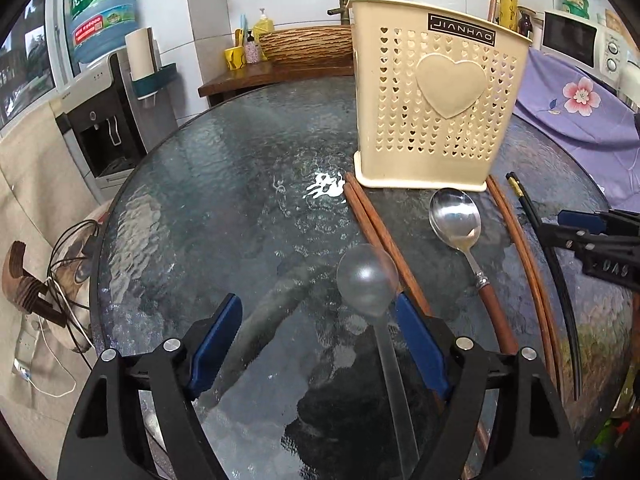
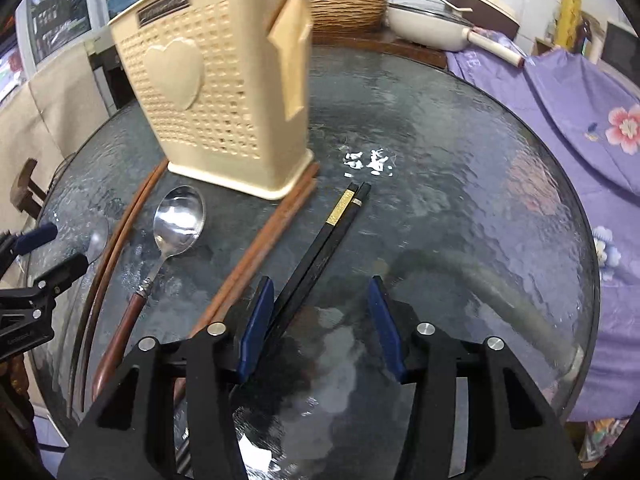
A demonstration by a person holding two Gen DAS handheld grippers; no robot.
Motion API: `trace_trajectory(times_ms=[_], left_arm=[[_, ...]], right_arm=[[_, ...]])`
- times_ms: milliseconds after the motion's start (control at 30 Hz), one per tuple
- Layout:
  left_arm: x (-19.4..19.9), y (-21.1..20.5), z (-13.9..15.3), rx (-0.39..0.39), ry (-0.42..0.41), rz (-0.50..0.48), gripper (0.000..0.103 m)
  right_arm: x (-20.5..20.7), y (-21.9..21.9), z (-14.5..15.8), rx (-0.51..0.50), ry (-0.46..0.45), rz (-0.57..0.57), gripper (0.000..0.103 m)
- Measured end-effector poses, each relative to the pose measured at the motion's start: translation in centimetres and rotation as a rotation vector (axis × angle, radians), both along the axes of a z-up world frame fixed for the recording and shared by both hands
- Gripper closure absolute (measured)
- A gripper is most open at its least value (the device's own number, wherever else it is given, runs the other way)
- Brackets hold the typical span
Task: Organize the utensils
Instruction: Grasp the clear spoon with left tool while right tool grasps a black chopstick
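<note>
A cream perforated utensil holder point(image 1: 436, 108) with a heart stands on the round glass table point(image 1: 240, 184); it also shows in the right wrist view point(image 2: 224, 100). My left gripper point(image 1: 318, 312) is open, and an all-steel spoon point(image 1: 367, 284) lies between its fingers near the right pad. A steel spoon with a brown handle point(image 1: 456, 216) lies to the right, also in the right wrist view point(image 2: 180, 216). Brown chopsticks point(image 1: 376, 236) lie beside it. My right gripper point(image 2: 320, 296) is open, with black chopsticks point(image 2: 332, 228) lying against its left pad.
A second brown chopstick pair point(image 1: 524, 248) and a black pair point(image 1: 560, 280) lie at the table's right. A purple flowered cloth point(image 2: 580, 120) covers furniture to the right. A water dispenser point(image 1: 100, 120) stands to the left, and a woven basket point(image 1: 308, 44) behind.
</note>
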State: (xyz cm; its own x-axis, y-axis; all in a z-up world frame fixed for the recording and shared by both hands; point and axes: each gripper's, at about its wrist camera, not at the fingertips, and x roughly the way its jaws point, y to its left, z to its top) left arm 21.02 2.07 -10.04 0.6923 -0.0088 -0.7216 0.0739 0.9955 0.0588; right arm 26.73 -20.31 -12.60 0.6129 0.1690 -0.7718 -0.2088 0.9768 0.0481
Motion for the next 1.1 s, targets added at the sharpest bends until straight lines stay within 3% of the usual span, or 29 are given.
trace_trajectory(times_ms=[367, 533, 700, 800, 1100], left_arm=[[-0.4, -0.9, -0.1, -0.005, 0.012, -0.025, 0.027], [-0.4, -0.7, -0.3, -0.003, 0.020, -0.016, 0.028], [-0.5, -0.9, -0.4, 0.008, 0.033, -0.028, 0.034], [-0.3, -1.2, -0.8, 0.020, 0.048, -0.036, 0.038], [-0.2, -0.8, -0.5, 0.039, 0.060, -0.041, 0.042]], right_arm=[[0.3, -0.4, -0.1, 0.028, 0.023, -0.008, 0.062], [0.9, -0.3, 0.0, -0.020, 0.040, -0.012, 0.064], [1.2, -1.1, 0.2, -0.036, 0.052, -0.020, 0.065], [1.6, -1.0, -0.2, -0.053, 0.057, -0.016, 0.074], [3.1, -1.2, -0.3, -0.062, 0.055, -0.011, 0.075]])
